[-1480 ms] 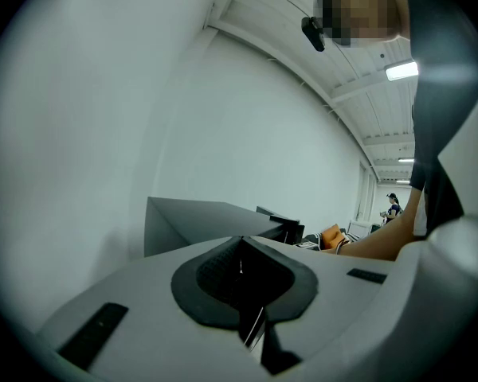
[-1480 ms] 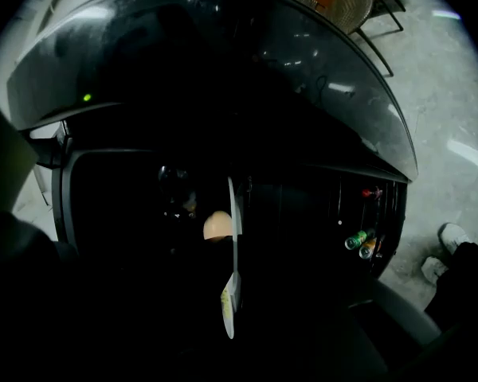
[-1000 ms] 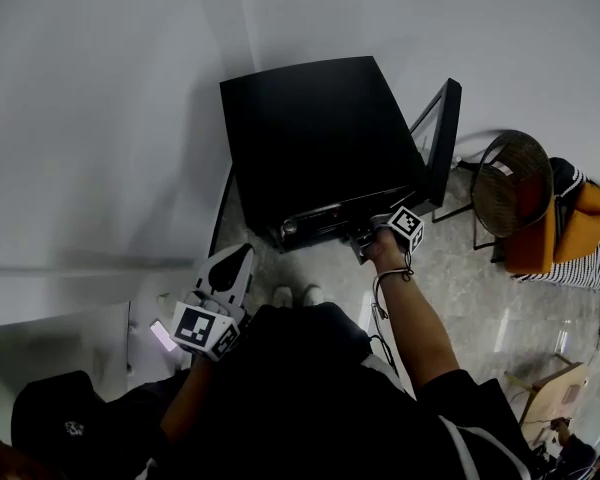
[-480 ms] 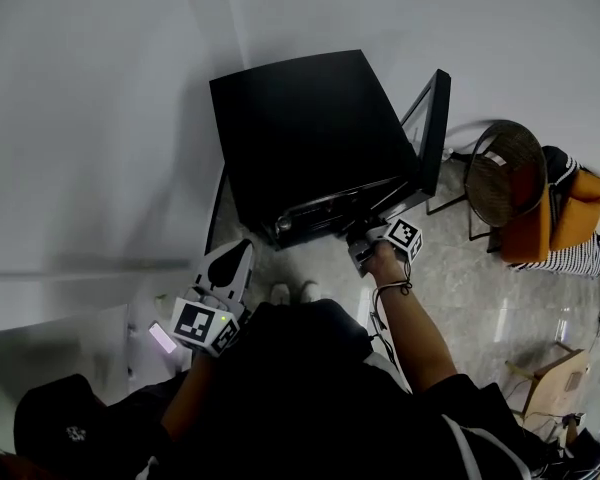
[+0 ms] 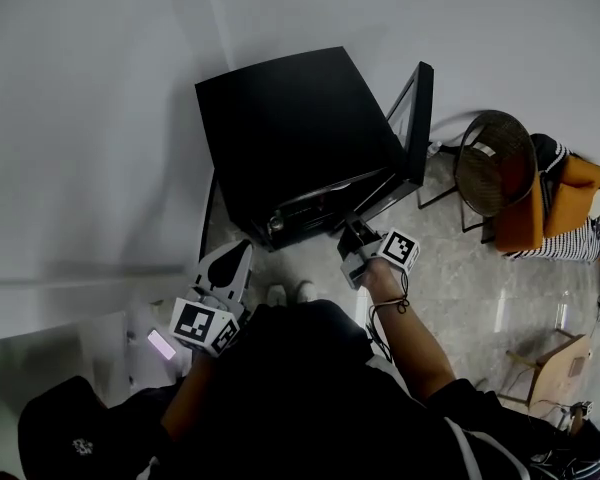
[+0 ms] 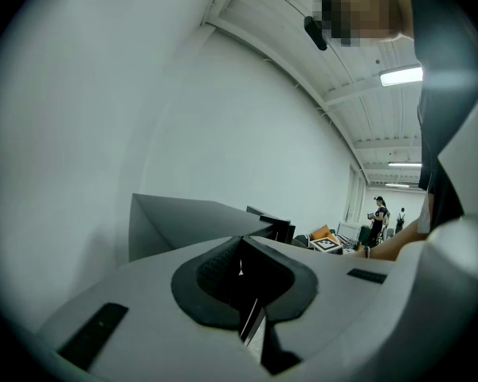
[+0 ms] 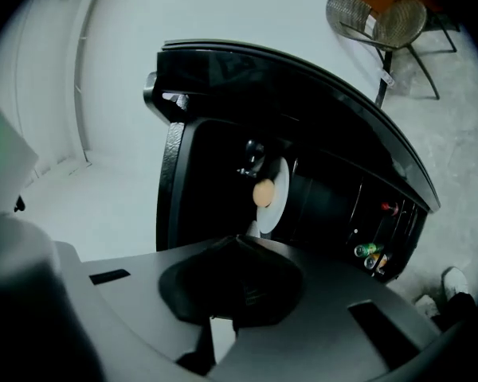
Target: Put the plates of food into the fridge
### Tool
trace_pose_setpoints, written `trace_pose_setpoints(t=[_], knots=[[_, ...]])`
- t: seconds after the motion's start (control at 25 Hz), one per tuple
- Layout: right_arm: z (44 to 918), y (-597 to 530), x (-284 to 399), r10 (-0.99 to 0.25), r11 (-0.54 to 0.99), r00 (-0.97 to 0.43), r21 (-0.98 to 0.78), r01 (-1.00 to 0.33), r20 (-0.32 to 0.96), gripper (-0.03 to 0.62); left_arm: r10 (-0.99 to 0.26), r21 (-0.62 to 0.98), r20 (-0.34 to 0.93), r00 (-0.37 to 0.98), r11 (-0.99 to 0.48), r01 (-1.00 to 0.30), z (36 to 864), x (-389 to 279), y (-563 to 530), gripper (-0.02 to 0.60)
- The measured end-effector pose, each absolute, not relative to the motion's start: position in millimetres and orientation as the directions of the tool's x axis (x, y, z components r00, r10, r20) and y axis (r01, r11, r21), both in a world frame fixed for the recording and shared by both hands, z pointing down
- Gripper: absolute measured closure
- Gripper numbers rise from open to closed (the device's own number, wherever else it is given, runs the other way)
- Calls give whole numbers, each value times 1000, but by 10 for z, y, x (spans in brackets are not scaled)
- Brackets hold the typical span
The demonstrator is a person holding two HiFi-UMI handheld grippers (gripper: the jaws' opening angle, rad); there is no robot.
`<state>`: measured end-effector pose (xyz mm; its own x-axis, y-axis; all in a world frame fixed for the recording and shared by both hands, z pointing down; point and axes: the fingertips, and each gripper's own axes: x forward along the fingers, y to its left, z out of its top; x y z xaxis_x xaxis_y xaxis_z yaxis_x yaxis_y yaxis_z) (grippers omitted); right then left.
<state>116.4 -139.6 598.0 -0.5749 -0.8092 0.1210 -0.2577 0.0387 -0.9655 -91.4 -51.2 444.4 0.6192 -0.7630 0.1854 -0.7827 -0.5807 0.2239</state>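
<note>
In the head view the black box-shaped fridge (image 5: 290,128) hides its shelves under its top. In the right gripper view the white round plate (image 7: 277,193) runs behind the tips of the right gripper (image 7: 237,241), and the dark item (image 7: 251,159) above its tan food lump (image 7: 264,193) is too dim to name. The woven wire chair (image 7: 374,10) is cut by the top edge. Distant figures (image 6: 378,213) in the left gripper view are too small to describe.

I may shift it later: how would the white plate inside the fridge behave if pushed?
The white plate looks rigid and smooth, so it would probably slide in one piece rather than flex, and could chip if knocked. The round tan food on it looks ball-shaped, so a quick shove may roll it off.
</note>
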Motion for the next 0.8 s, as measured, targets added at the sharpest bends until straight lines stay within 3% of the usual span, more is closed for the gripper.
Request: trace_pose_setpoints(t=[0.8], knots=[[4668, -860, 837, -750, 426, -662, -760, -491, 7, 568, -721, 231, 177, 670, -631, -740, 4441, -763, -434, 558]])
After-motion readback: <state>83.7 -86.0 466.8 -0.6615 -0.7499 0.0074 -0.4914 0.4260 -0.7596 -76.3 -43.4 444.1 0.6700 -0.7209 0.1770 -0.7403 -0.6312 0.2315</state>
